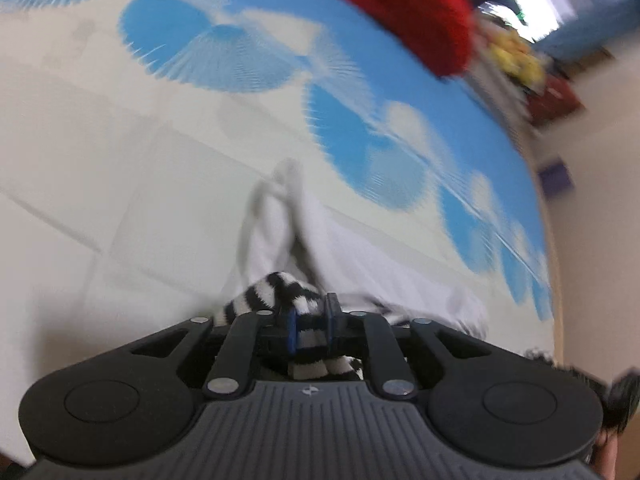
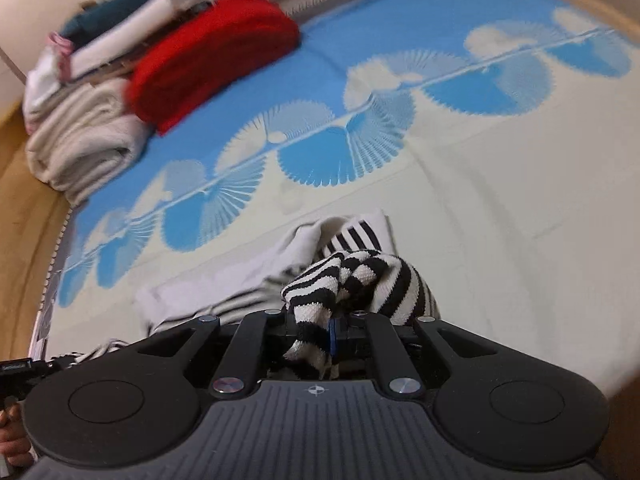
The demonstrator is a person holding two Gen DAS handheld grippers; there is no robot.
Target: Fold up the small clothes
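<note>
A small garment with a white body (image 1: 280,220) and black-and-white striped trim (image 1: 276,294) lies on the blue-and-cream patterned cloth (image 1: 120,140). My left gripper (image 1: 311,330) is shut on a striped edge of it. In the right wrist view the same garment shows as white fabric (image 2: 240,276) with a bunched striped part (image 2: 360,280). My right gripper (image 2: 320,336) is shut on that striped part. Both views are motion-blurred.
A stack of folded clothes, red on top (image 2: 208,56) and cream towels (image 2: 84,140) below, sits at the far left of the cloth; the red piece also shows in the left wrist view (image 1: 400,12). A wooden surface edge (image 2: 24,208) runs along the left.
</note>
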